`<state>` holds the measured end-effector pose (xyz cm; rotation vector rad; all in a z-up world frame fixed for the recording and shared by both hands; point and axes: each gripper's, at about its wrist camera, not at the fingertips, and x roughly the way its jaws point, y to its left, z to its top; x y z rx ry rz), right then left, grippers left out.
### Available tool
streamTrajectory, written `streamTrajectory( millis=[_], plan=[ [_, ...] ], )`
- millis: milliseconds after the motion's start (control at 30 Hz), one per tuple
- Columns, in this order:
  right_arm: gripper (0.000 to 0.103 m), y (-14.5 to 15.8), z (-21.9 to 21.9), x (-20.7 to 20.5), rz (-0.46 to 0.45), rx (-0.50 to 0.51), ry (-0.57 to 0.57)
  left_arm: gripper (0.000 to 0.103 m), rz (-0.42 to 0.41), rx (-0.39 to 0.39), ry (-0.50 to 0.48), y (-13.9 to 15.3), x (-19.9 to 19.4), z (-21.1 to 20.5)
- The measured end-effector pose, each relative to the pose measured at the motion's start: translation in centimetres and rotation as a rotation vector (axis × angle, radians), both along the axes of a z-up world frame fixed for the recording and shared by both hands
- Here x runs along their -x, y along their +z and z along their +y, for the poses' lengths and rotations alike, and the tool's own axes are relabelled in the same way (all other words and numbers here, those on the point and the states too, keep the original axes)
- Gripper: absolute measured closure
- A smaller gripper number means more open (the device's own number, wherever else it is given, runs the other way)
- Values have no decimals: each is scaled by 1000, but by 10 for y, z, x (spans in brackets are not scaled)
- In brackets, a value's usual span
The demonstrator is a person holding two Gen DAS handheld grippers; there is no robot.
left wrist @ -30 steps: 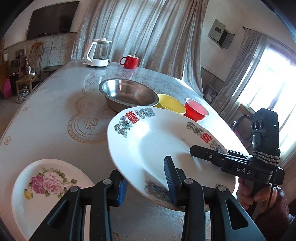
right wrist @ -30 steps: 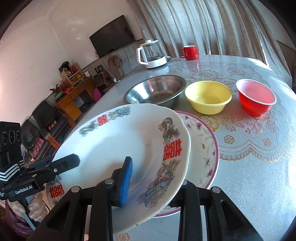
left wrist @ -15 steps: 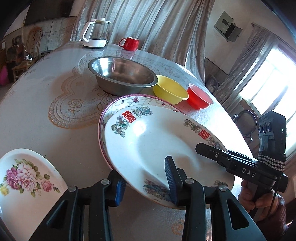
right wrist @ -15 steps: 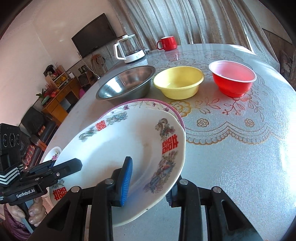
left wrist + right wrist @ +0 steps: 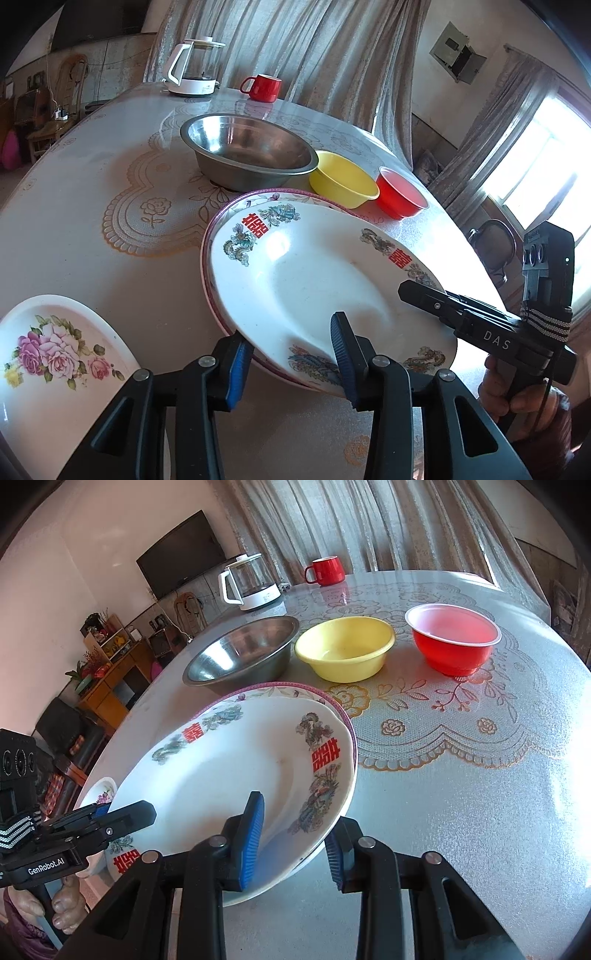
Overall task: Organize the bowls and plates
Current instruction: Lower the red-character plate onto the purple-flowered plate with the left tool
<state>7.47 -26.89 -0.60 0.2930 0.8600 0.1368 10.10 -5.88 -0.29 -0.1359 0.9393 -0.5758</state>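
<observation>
A white plate with red characters and dragon prints lies tilted on a pink-rimmed plate on the table. My left gripper is shut on the white plate's near rim, one pad on top and one below. It shows at the left edge of the right wrist view. My right gripper is shut on the opposite rim the same way, and appears at the right of the left wrist view. A hand holds each gripper's handle.
A rose-patterned plate lies at the table's near left edge. Behind the plates stand a steel bowl, a yellow bowl and a red bowl in a row. A glass kettle and a red mug stand at the far edge.
Both grippers carried the white plate forward and down. It hung above the table a second ago and now rests on the pink-rimmed plate.
</observation>
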Motion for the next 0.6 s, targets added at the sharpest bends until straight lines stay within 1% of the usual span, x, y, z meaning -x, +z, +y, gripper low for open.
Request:
streamTrajectory(
  millis=[67,133,167,367,533,600],
  plan=[
    [72,2,2,0,-2,33,-4,62,-13,-24,12,0,4,-1],
    [72,3,5,2,-4,85,-9,62,-10,-14,16,0,4,1],
    [72,2,5,3,-4,88,-11,62,-7,-7,16,0,4,2],
    [72,-1,-2,8,7,73,-28,62,-8,-5,23,0,4,4],
    [72,1,-2,11,1,71,-34,61,3,-18,60,-1,4,10],
    [72,4,-3,12,-10,66,-39,61,-6,7,62,1,7,15]
  ],
)
